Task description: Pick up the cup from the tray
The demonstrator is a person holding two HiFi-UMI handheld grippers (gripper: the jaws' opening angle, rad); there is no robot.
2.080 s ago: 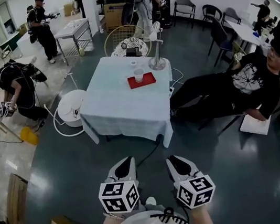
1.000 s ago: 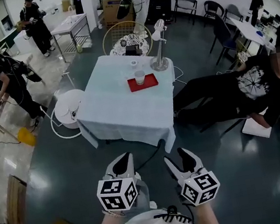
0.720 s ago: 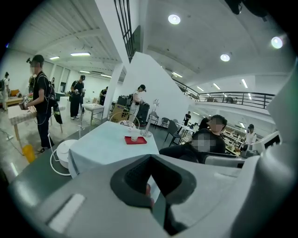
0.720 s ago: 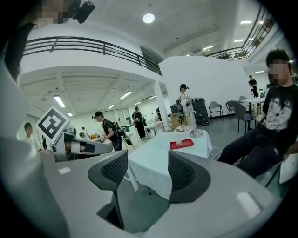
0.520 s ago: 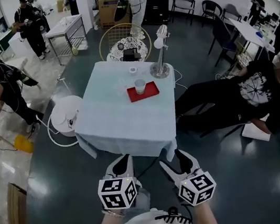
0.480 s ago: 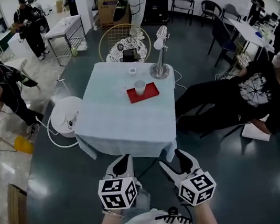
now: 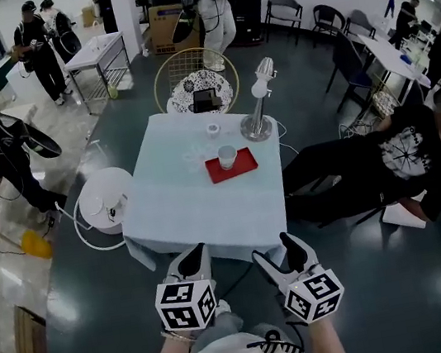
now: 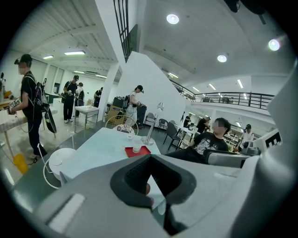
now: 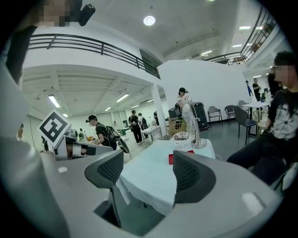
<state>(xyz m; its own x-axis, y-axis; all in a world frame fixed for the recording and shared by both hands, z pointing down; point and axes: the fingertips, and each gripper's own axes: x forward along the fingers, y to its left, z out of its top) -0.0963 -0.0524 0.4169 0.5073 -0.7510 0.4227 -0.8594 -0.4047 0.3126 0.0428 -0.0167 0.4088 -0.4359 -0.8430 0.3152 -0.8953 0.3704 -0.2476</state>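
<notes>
A white cup [image 7: 227, 157] stands on a red tray [image 7: 240, 167], on a table [image 7: 184, 211] covered with a pale blue cloth. Both grippers hang low in the head view, short of the table's near edge and well away from the cup. My left gripper [image 7: 196, 258] is shut with nothing in it; its view shows the cup [image 8: 136, 148] and tray [image 8: 142, 150] far beyond the closed pads [image 8: 135, 179]. My right gripper [image 7: 276, 250] is open and has just been opening, nothing between its jaws. In the right gripper view [image 9: 148, 174] a sliver of tray [image 9: 171, 159] shows beside the right pad; the cup is hidden.
A silver desk lamp [image 7: 259, 115] stands right behind the tray. A clear glass [image 7: 195, 157] and a small white item [image 7: 212, 128] sit on the cloth. A person [image 7: 385, 160] sits right of the table. A round white unit [image 7: 101, 203] lies on the floor left; a wire chair [image 7: 190, 72] stands behind.
The table has drawn nearer in the head view as both grippers travel toward it. The right gripper's jaws stand wider apart than before. The left gripper looks unchanged.
</notes>
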